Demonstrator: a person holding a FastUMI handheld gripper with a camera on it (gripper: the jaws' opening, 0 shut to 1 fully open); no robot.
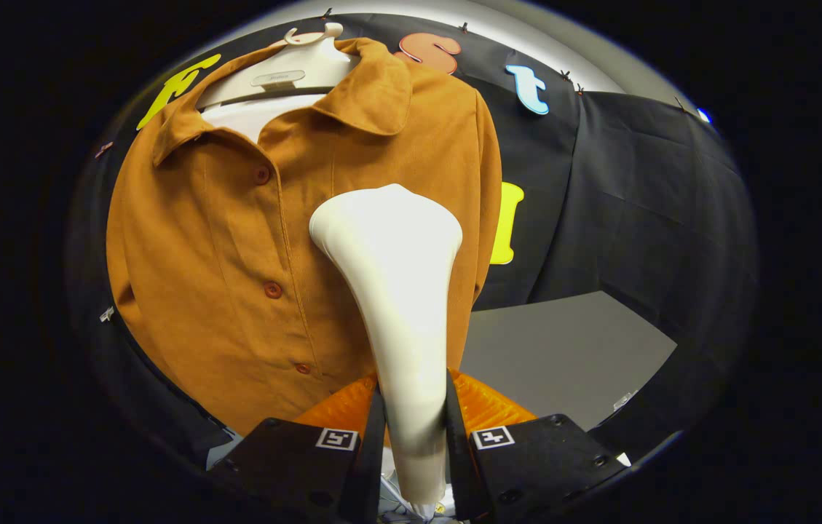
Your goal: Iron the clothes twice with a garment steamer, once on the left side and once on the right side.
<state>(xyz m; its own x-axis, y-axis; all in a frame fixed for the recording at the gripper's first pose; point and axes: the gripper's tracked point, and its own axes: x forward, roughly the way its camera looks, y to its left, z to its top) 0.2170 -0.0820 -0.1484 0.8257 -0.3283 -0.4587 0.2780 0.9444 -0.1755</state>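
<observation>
A brown button-up shirt hangs on a white hanger against the booth's wall. My gripper is shut on the handle of a white garment steamer, with both fingers pressing its sides. The steamer stands upright between the fingers. Its wide head lies against the shirt's front, to the right of the button row and about at mid-chest height. The steamer's lower end is hidden below the fingers.
A grey tabletop lies to the right of the shirt, beyond the fingers. Black cloth walls close the booth behind the shirt and on the right side.
</observation>
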